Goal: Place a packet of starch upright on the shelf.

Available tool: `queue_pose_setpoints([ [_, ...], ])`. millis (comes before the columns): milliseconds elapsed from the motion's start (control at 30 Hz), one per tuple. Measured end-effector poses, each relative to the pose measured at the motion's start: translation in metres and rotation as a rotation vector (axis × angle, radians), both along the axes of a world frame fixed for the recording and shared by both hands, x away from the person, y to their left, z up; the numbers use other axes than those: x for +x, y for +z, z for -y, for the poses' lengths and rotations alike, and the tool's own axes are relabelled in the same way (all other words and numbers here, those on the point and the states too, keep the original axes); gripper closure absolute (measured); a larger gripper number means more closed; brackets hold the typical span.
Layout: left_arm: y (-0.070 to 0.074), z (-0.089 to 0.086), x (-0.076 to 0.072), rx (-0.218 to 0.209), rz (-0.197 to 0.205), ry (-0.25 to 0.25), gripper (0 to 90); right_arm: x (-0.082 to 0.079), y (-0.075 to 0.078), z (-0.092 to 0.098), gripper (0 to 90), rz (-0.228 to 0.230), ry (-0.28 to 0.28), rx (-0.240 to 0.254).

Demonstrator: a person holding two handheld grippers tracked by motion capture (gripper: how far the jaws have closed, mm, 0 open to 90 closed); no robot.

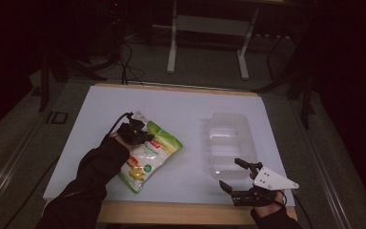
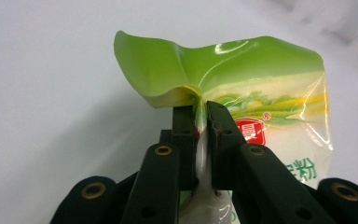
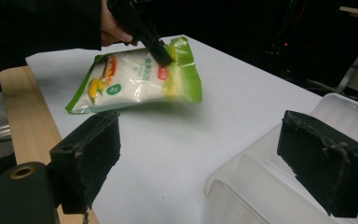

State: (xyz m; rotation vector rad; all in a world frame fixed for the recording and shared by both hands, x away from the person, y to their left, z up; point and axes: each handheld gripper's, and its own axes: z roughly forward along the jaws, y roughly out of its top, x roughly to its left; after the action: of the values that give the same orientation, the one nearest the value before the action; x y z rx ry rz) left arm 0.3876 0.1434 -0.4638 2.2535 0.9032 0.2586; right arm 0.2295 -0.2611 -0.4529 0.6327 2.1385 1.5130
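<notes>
On table (image 1: 181,102): left gripper (image 1: 140,135) fingers clenched on pouch (image 1: 147,160); long axis diagonal; right gripper (image 1: 233,174) released.

I see a clear plastic container (image 3: 261,186) lying just ahead of my right jaws, its near rim between them. A white sheet (image 1: 181,109) covers the wooden table (image 1: 171,212) beneath both jaws; a metal stand (image 1: 207,28) sits far beyond.

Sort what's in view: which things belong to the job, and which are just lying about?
In the job:
- bag, pinched by the left claw
- clear tub, by the open right claw

Lying about:
- metal stand behind the table
- floor cables
</notes>
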Motion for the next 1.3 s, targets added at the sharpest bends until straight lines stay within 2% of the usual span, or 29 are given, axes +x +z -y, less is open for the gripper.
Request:
queue_pose_setpoints([
  [100,0.003,-0.001,-0.002,-0.001,0.004,-0.003,83.9,0.0,0.0,0.0,12.9,0.008,0.001,0.002],
  [133,0.014,-0.004,-0.012,-0.025,0.03,-0.002,84.6,0.0,0.0,0.0,12.9,0.026,0.002,0.002],
  [200,0.019,-0.005,-0.018,-0.038,0.043,-0.005,84.7,0.0,0.0,0.0,12.9,0.035,0.001,0.004],
  [333,0.029,-0.008,-0.031,-0.082,0.068,-0.016,84.7,0.001,0.0,-0.001,13.1,0.019,0.001,0.001],
  [400,0.031,-0.009,-0.034,-0.089,0.071,-0.024,84.7,0.001,-0.001,-0.002,13.2,0.016,0.002,-0.002],
  [433,0.036,-0.008,-0.04,-0.091,0.092,-0.033,84.7,0.0,-0.001,-0.003,13.2,0.014,0.001,-0.005],
  [533,0.042,-0.007,-0.046,-0.104,0.108,-0.035,84.8,0.0,0.0,-0.004,13.2,0.014,0.008,0.005],
  [567,0.049,-0.006,-0.054,-0.116,0.128,-0.051,85.6,0.0,0.0,-0.003,13.6,0.009,0.013,0.009],
  [600,0.049,-0.006,-0.054,-0.116,0.128,-0.051,85.6,0.0,0.0,-0.003,14.1,-0.003,0.022,0.01],
  [633,0.055,-0.006,-0.061,-0.137,0.131,-0.081,85.6,-0.001,0.0,-0.004,14.2,-0.011,0.03,0.008],
  [700,0.058,-0.006,-0.065,-0.144,0.138,-0.084,85.6,-0.002,0.0,-0.005,14.2,-0.006,0.034,-0.007],
  [767,0.063,-0.005,-0.072,-0.162,0.151,-0.089,85.7,-0.003,0.001,-0.006,14.2,-0.004,0.045,-0.002],
  [833,0.067,-0.006,-0.076,-0.193,0.158,-0.089,85.7,-0.003,0.002,-0.005,14.2,0.012,0.039,0.0],
  [867,0.067,-0.006,-0.076,-0.193,0.158,-0.089,85.8,-0.003,0.002,-0.005,14.2,0.012,0.039,0.0],
  [900,0.071,-0.006,-0.08,-0.219,0.178,-0.086,85.8,-0.004,0.003,-0.004,14.2,0.03,0.034,0.005],
  [967,0.075,-0.005,-0.083,-0.239,0.196,-0.083,85.7,-0.004,0.007,0.0,16.9,0.076,0.037,0.012],
  [1067,0.08,-0.001,-0.085,-0.268,0.221,-0.077,85.7,-0.004,0.012,0.002,17.8,0.088,0.071,0.06],
  [1100,0.081,0.001,-0.085,-0.28,0.226,-0.083,85.7,-0.004,0.013,0.002,17.8,0.074,0.074,0.063],
  [1167,0.084,0.006,-0.086,-0.305,0.249,-0.083,85.7,-0.002,0.016,0.001,17.7,0.009,0.08,0.051],
  [1233,0.087,0.01,-0.086,-0.334,0.282,-0.07,85.7,0.0,0.019,0.002,14.9,-0.043,0.067,0.077],
  [1300,0.089,0.014,-0.086,-0.37,0.302,-0.066,85.7,0.001,0.023,0.003,12.6,-0.057,0.025,0.103],
])
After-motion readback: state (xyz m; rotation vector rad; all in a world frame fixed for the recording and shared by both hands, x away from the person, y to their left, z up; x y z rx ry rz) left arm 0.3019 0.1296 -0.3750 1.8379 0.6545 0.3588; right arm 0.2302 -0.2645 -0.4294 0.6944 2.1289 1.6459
